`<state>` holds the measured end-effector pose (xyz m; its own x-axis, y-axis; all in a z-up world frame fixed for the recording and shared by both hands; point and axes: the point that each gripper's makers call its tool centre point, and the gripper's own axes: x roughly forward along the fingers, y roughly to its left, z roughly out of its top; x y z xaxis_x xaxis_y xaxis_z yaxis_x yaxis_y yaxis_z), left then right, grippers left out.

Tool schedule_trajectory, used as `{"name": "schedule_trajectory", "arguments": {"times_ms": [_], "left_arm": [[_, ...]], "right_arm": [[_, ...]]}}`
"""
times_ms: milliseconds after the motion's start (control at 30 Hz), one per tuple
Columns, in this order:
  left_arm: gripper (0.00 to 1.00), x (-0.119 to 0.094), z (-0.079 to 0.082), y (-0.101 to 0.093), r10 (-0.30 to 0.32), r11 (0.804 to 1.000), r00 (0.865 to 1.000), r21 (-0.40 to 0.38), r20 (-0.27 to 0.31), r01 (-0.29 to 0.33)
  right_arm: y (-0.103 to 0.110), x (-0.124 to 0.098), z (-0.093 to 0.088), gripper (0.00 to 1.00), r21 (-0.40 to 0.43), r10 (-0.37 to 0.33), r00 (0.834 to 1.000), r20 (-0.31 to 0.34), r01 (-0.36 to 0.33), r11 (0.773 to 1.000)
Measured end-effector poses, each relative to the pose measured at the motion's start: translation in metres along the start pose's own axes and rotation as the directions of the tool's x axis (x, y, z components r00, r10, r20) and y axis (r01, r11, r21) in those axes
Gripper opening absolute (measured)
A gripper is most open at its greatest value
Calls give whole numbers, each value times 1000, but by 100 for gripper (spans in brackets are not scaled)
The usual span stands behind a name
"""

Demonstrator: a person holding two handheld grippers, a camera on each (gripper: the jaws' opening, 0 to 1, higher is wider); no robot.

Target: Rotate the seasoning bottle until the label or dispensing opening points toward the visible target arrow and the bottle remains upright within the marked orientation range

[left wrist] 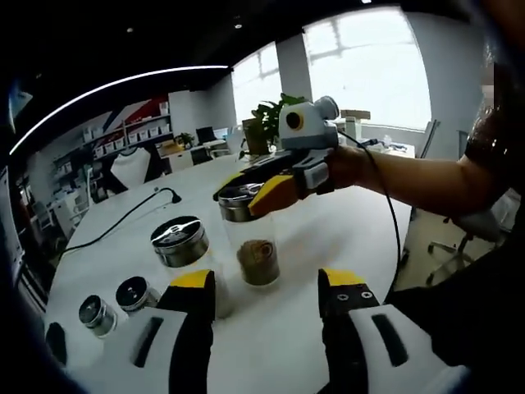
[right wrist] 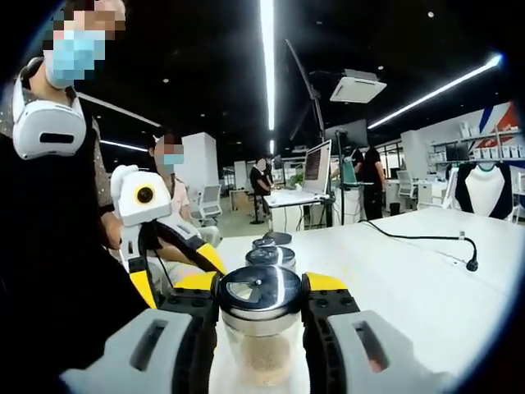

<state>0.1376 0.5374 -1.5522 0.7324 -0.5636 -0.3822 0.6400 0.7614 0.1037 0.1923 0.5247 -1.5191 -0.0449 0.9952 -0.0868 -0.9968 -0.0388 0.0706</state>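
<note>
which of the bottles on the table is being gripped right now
The clear seasoning bottle with brownish seasoning at its bottom: the right gripper clamps its metal lid. The larger bottle and two small bottles beside it stand free.

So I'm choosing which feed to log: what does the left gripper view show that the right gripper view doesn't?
Left gripper view: two small metal-capped jars by the left gripper, whose jaws stand open and short of the bottle.

Right gripper view: a monitor on a far desk and a black table microphone.

Both: the clear seasoning bottle with a metal lid, upright on the white table, with the right gripper closed on its lid.
</note>
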Motion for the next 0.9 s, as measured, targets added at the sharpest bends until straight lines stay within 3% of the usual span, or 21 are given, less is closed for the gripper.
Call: {"name": "schedule_trajectory", "arguments": {"times_ms": [533,900], "left_arm": [[52,-7,-5,22,58,998,998,-19,-28,-59],[53,-7,-4,26,68,997,997,-38,-22,-69]], "right_arm": [[-5,3,-9,36,-31,59,998,-34,-60,998],[-10,1,-8,38,-28,41,998,-39,-42,999]]}}
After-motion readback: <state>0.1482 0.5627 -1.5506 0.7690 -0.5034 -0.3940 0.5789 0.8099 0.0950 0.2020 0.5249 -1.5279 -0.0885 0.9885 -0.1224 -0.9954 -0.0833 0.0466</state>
